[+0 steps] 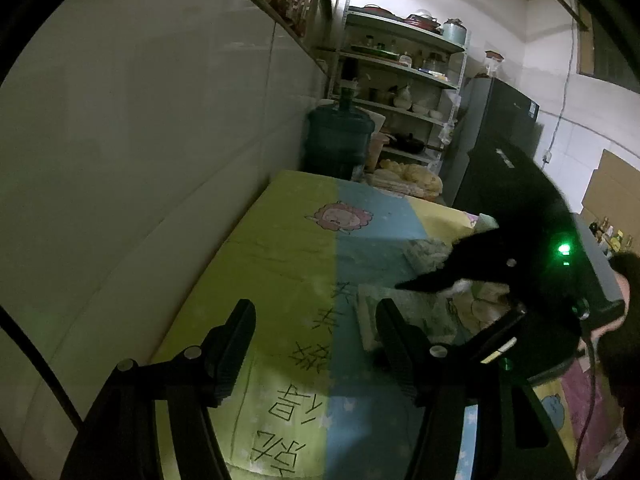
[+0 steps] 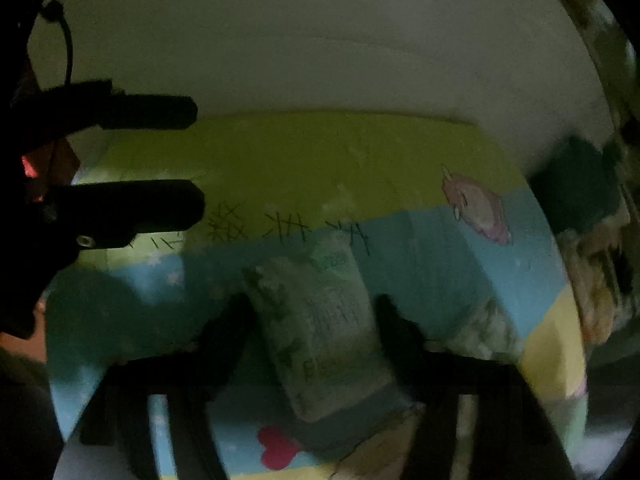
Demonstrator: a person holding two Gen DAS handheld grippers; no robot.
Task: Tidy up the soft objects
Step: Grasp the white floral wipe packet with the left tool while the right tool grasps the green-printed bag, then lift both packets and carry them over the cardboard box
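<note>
A pale green soft tissue pack (image 2: 332,320) lies on the bed's green, blue and yellow sheet (image 2: 320,152). My right gripper (image 2: 312,312) straddles it, a black finger against each long side, shut on it. The picture is blurred. In the left wrist view the same pack (image 1: 420,312) shows under the right gripper's black finger (image 1: 432,278). My left gripper (image 1: 316,320) hovers open over the sheet (image 1: 288,264) with nothing between its fingers. From the right wrist camera it (image 2: 200,158) sits at the left edge, jaws apart.
A crumpled pale cloth (image 1: 424,252) lies beyond the pack. The bed runs along a white wall (image 1: 140,140). At its far end stand a water jug (image 1: 338,140), a pile of folded bedding (image 1: 404,178), a loaded shelf rack (image 1: 400,72) and a dark fridge (image 1: 500,132).
</note>
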